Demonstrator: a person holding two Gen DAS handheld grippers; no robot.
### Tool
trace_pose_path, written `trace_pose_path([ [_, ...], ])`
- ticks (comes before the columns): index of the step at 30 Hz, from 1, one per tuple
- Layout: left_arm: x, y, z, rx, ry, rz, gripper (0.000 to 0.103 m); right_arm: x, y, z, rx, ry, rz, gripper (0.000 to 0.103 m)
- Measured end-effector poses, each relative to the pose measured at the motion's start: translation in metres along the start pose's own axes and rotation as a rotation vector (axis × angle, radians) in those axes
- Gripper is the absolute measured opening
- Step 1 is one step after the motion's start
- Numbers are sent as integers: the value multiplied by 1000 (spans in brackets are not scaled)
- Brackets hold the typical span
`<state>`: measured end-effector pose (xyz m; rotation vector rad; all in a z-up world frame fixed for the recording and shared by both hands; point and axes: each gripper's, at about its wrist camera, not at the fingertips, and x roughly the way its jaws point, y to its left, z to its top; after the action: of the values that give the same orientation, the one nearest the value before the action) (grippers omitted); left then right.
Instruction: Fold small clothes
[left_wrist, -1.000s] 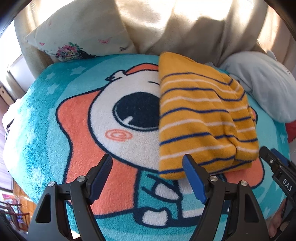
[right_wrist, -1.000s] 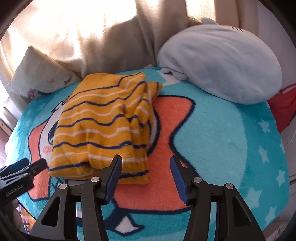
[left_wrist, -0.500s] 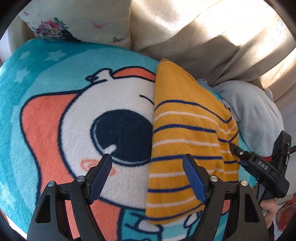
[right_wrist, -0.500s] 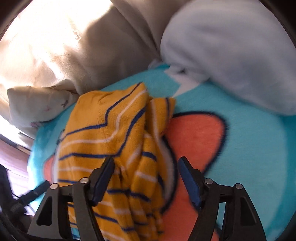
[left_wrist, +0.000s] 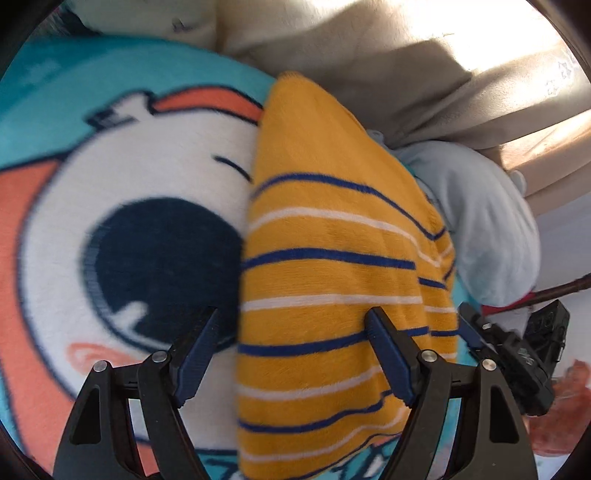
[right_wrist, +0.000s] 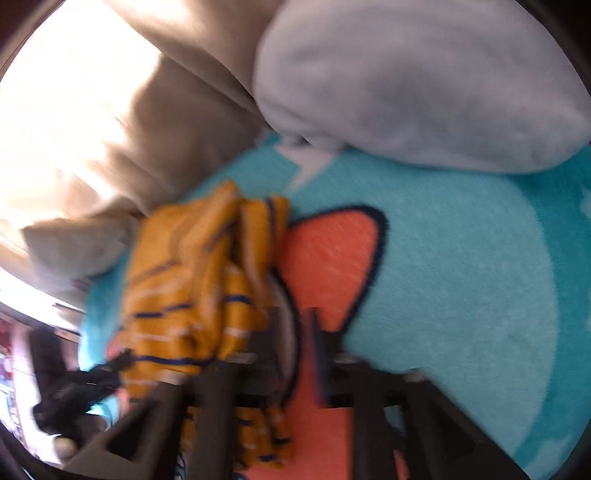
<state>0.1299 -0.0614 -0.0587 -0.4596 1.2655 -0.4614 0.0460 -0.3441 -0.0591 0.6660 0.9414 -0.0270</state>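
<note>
A folded yellow garment with navy and white stripes (left_wrist: 332, 280) lies on a teal cartoon blanket (left_wrist: 110, 206). My left gripper (left_wrist: 291, 354) is open, low over the garment's left edge, with its right finger over the cloth. The right gripper shows at the far right of that view (left_wrist: 509, 362). In the right wrist view the picture is blurred: the garment (right_wrist: 199, 288) bunches up at the left and my right gripper (right_wrist: 291, 354) sits at its right edge with jaws much closer together. I cannot tell whether cloth is pinched between them.
A pale blue-grey cushion (right_wrist: 424, 81) lies at the back right, also in the left wrist view (left_wrist: 491, 229). Beige drapery (left_wrist: 369, 55) hangs behind the blanket. A white floral pillow (left_wrist: 159, 18) sits at the back left. Red cloth (left_wrist: 561, 413) lies at the right edge.
Both grippers moved forward and lower onto the garment. The right gripper's jaws narrowed from wide open, and the garment's right side has bunched up. The left gripper stays open.
</note>
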Motion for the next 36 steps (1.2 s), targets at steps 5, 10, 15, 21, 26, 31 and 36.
trace_pose_path([
  [5, 16, -8, 7, -17, 41, -79, 83, 23, 18, 18, -23, 20, 62, 82],
  [10, 7, -26, 11, 39, 40, -34, 54, 76, 25, 32, 61, 168, 121, 30],
  [15, -3, -38, 23, 74, 17, -16, 50, 52, 50, 42, 30, 85, 191, 25],
  [21, 6, -48, 11, 146, 50, 100, 52, 60, 44, 37, -45, 73, -70, 48],
  [26, -34, -47, -13, 177, -57, 121, 52, 1, 75, 27, -154, -85, -94, 40],
  [31, -20, -42, -27, 206, -21, 164, 52, 5, 88, -1, -160, 6, 30, 19],
  [36, -10, -42, -36, 259, -17, 221, 57, 41, 77, -16, -132, 28, -93, 17],
])
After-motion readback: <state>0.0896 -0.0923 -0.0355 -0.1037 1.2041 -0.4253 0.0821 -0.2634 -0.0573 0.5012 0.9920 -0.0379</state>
